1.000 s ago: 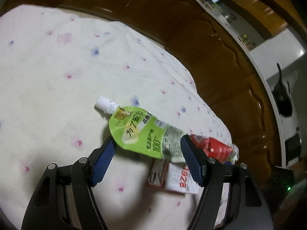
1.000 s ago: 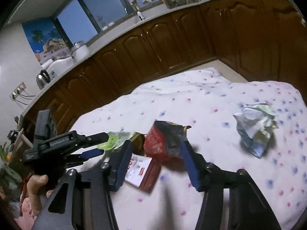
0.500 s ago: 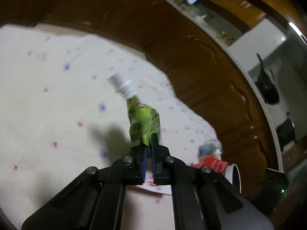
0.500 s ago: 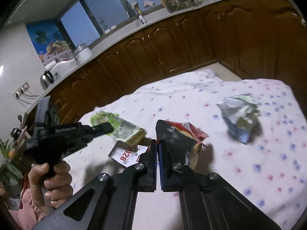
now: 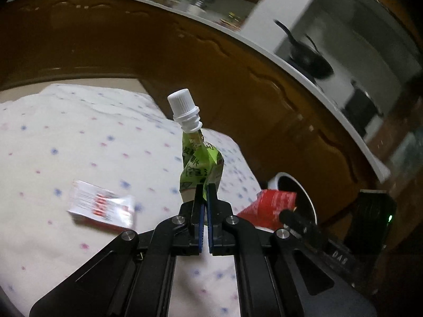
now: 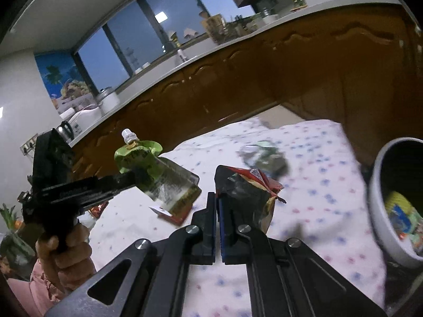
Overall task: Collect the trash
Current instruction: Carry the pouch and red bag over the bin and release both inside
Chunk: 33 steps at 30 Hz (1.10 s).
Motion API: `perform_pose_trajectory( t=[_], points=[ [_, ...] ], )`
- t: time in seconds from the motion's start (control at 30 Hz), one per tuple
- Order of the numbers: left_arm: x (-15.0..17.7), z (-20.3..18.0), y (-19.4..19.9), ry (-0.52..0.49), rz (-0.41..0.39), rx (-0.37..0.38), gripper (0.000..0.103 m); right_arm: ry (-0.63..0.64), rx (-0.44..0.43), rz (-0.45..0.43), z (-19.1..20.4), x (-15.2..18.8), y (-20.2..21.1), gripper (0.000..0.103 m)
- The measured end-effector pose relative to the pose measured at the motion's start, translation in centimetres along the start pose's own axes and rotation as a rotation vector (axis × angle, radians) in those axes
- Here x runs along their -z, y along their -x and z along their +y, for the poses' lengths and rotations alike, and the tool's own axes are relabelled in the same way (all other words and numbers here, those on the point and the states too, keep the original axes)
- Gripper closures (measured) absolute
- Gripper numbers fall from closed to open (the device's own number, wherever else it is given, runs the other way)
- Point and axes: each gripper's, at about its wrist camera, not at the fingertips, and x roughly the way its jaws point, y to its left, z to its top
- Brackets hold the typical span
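My left gripper [image 5: 204,198] is shut on a green drink pouch [image 5: 199,163] with a white cap, held upright above the table; it also shows in the right wrist view [image 6: 156,174]. My right gripper [image 6: 217,203] is shut on a red snack wrapper [image 6: 246,187], lifted off the cloth; the wrapper also shows in the left wrist view [image 5: 269,206]. A white trash bin [image 6: 380,211] with litter inside stands at the right; its rim also shows in the left wrist view [image 5: 280,178]. A red-and-white carton [image 5: 101,208] and a crumpled silver wrapper [image 6: 264,155] lie on the cloth.
The table wears a white cloth with pink and blue dots [image 5: 66,137]. Brown wooden cabinets [image 6: 290,79] run behind it. The person's hand [image 6: 63,251] holds the left gripper at lower left.
Both grippers closed on their items and lifted them off the cloth. Both have swung right toward the white bin, which has come into view.
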Motion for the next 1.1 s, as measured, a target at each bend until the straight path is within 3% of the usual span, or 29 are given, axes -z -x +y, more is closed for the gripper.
perform_pose_trajectory(
  t=[0.2, 0.6, 1.1],
  points=[
    [1.8, -4.3, -2.7, -0.094, 0.073, 0.038, 0.102, -0.031, 0.081, -0.042, -2.8, 0.9, 3.9, 0.101],
    [3.7, -12.9, -6.4, -0.298, 0.14, 0.1, 0.102, -0.112, 0.225, -0.119, -9.6, 1.3, 10.6, 0.101],
    [3.3, -21.0, -11.9, -0.432, 0.178, 0.154, 0.102, -0.173, 0.295, -0.139, -14.5, 0.8, 13.1, 0.101]
  ],
)
